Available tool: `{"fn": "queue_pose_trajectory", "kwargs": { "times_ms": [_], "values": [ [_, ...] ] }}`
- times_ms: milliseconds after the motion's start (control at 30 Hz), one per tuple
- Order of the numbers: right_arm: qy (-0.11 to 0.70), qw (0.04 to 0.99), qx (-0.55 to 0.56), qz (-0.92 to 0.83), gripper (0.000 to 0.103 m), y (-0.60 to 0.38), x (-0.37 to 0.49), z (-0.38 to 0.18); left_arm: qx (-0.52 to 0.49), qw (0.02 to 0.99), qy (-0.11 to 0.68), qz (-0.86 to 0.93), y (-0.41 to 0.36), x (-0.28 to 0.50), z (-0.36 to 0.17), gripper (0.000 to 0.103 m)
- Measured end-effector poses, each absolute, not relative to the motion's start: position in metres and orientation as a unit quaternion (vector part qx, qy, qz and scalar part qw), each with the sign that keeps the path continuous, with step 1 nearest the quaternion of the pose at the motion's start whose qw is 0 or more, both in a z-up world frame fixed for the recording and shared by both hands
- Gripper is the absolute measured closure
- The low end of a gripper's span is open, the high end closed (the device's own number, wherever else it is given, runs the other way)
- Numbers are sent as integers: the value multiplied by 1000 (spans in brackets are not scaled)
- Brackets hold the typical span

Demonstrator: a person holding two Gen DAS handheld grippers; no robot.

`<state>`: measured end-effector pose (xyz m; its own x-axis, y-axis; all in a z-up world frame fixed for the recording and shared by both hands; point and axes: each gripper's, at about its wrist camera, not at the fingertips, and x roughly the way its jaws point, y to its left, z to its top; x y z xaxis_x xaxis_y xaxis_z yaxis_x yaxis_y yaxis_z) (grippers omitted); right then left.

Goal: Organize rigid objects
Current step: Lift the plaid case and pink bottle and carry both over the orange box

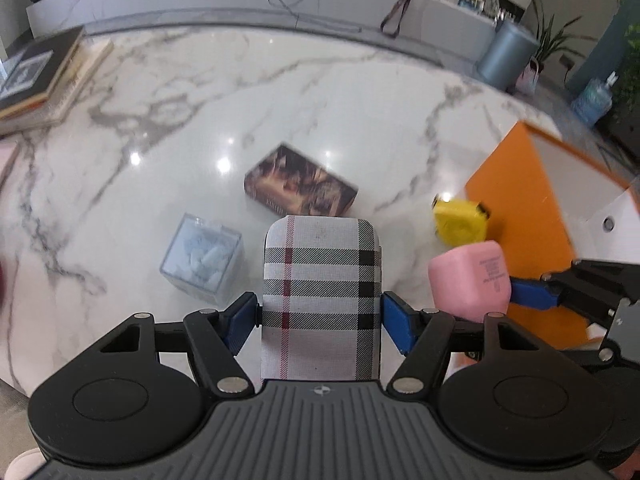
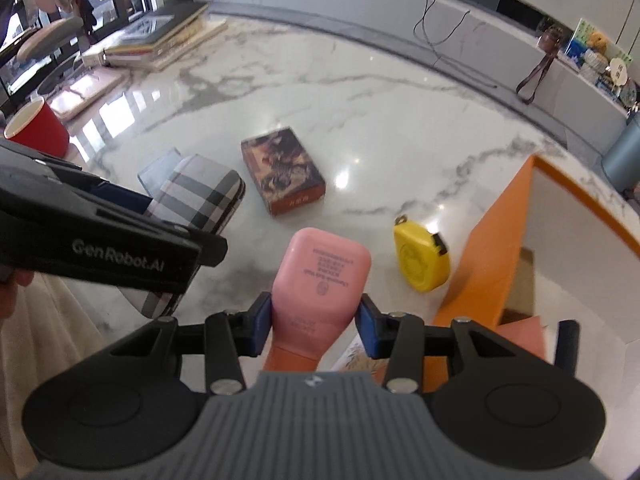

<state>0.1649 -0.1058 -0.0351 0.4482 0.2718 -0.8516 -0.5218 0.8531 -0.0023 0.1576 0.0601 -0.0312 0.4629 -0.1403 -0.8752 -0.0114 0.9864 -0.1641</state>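
Observation:
My left gripper (image 1: 320, 314) is shut on a plaid glasses case (image 1: 320, 280), held above the marble table; the case also shows in the right wrist view (image 2: 196, 204). My right gripper (image 2: 314, 322) is shut on a pink rounded case (image 2: 320, 280), which also shows in the left wrist view (image 1: 470, 284). On the table lie a brown patterned box (image 1: 300, 188) (image 2: 284, 172), a yellow tape measure (image 1: 460, 222) (image 2: 420, 258) and a clear plastic box (image 1: 204, 258) of white pieces. An orange storage box (image 1: 532, 200) (image 2: 500, 256) stands at the right.
Stacked books (image 1: 40, 76) (image 2: 160, 38) lie at the far left of the marble table (image 1: 280, 92). A red cup (image 2: 38, 128) stands at the left edge. A grey ledge with cables (image 2: 436, 20) runs along the back. A grey bin (image 1: 508, 54) stands beyond the table.

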Motion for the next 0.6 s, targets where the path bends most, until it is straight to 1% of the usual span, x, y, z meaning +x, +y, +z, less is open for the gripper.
{"fn": "queue_pose_trajectory", "kwargs": {
  "times_ms": [367, 600],
  "values": [
    [412, 877, -115, 217, 58, -144, 150, 21, -66, 885, 455, -67, 27, 147, 31, 25],
    [396, 895, -102, 179, 58, -191, 144, 42, -51, 891, 439, -100, -14, 148, 48, 25]
  ]
}}
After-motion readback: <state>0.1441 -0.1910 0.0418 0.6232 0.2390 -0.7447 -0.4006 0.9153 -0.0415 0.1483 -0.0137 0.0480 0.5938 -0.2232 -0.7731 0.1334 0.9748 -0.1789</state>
